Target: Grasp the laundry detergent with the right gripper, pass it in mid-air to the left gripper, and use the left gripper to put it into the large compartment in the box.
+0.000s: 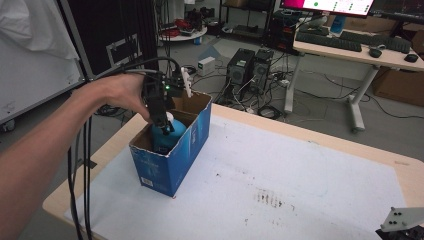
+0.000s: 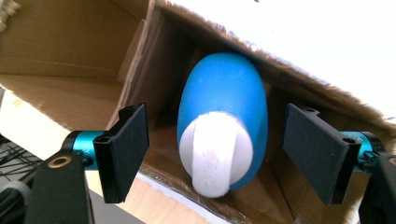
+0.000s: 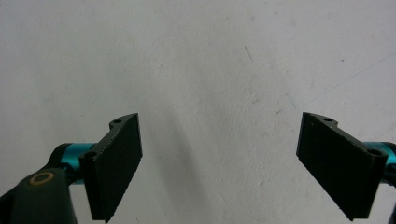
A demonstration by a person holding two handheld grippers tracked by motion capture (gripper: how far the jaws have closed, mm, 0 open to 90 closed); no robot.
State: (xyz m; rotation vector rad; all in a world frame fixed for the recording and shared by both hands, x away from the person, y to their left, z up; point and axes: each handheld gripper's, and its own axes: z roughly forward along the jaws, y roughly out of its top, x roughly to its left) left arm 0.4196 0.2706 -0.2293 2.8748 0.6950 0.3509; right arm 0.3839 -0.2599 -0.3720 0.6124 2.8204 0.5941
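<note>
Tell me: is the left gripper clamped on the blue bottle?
No, the left gripper is open, its jaws apart from the blue bottle on both sides.

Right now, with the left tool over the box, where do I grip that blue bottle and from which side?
Grip the blue bottle on its rounded body just below the white cap, coming straight down through the open top of the blue box. The left tool already straddles it with jaws open and apart from it. The cardboard walls crowd both sides, so a sideways approach looks blocked.
</note>
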